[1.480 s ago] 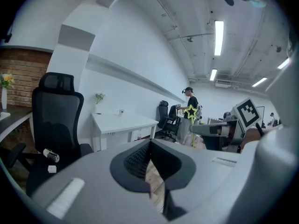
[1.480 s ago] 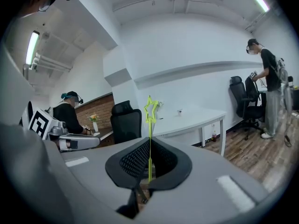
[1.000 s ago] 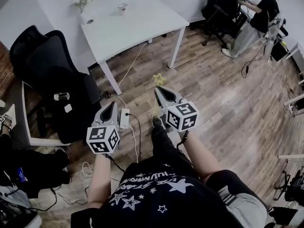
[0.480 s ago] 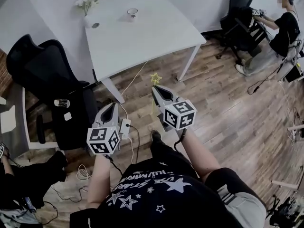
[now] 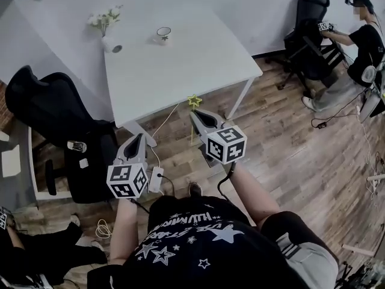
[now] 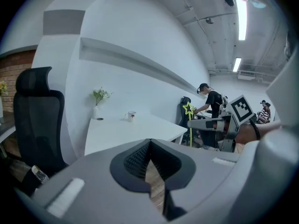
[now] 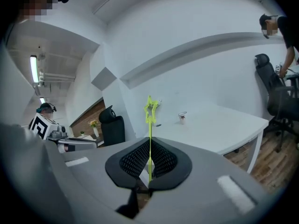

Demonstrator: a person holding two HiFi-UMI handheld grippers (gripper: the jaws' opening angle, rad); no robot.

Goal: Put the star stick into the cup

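An office — white desk (image 5: 180, 71); black swivel chairs (image 5: 51, 116); ceiling strip lights (image 6: 241, 13); wood-plank floor (image 5: 289, 149) — another person (image 5: 361, 47) seated working.

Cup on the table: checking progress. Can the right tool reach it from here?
Probably not yet: the right tool, holding the star stick, hangs short of the table; the cup sits far across it.

Head view: stick (image 5: 194, 101) shaft mostly hidden behind right tool (image 5: 195, 117); only the star shows clearly. Cup (image 5: 163, 35) on far surface (image 5: 180, 71) too small to tell print or contents. Person (image 5: 361, 47) far right cut by edge. Dark clutter (image 5: 36, 264) near left, cut off, can't ID.
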